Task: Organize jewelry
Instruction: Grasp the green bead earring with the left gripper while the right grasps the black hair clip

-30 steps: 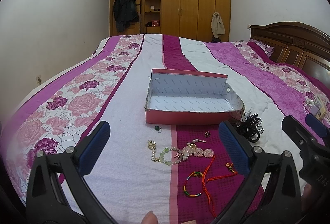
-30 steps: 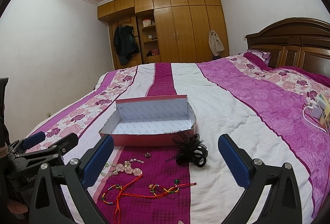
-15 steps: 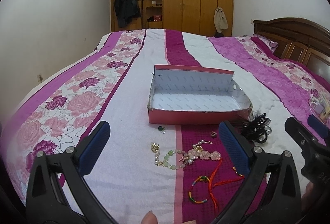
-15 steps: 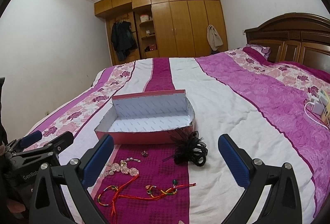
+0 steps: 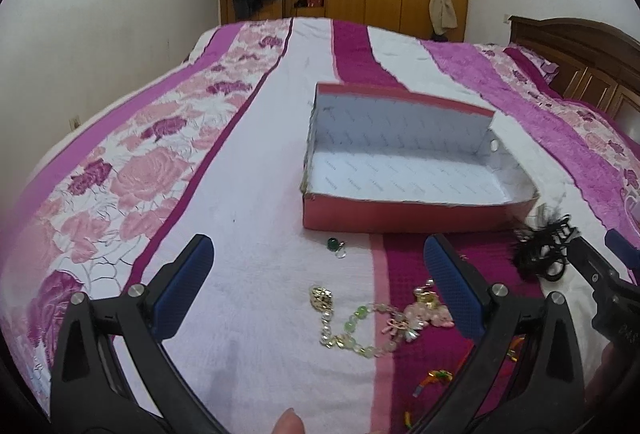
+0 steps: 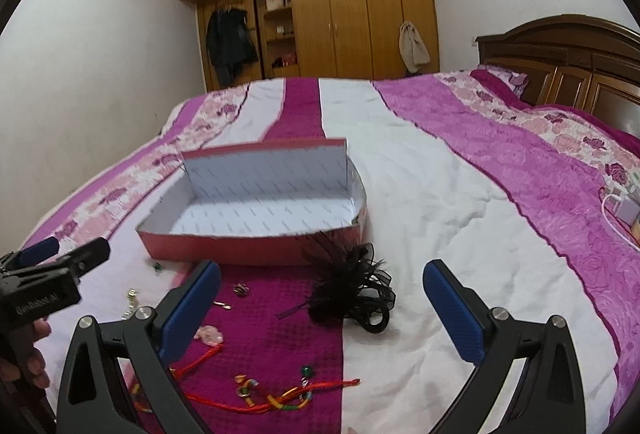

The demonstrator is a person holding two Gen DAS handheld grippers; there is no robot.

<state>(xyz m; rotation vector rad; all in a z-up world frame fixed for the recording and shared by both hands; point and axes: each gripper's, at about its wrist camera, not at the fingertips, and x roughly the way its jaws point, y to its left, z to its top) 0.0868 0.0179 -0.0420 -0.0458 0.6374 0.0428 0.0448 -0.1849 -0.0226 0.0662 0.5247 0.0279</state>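
Observation:
An open red box (image 5: pixel 404 212) with a white empty inside stands on the bed; it also shows in the right wrist view (image 6: pixel 224 248). In front of it lie a green and pearl bead bracelet (image 5: pixel 360 322), a small green ring (image 5: pixel 334 245), red cord bracelets (image 6: pixel 280 394), a small ring (image 6: pixel 241 289) and a black feather hair piece (image 6: pixel 352 286). My left gripper (image 5: pixel 320 290) is open and empty, low over the bead bracelet. My right gripper (image 6: pixel 322 306) is open and empty, just before the black hair piece.
The bed has a striped pink, white and magenta cover (image 5: pixel 248 170). A wooden headboard (image 6: pixel 568 58) is at the right and a wardrobe (image 6: pixel 340 6) at the far wall. A white charger and cable (image 6: pixel 624 210) lie at the bed's right edge.
Both grippers have moved forward and down toward the jewelry and the box, which look larger now. Both stay open and empty.

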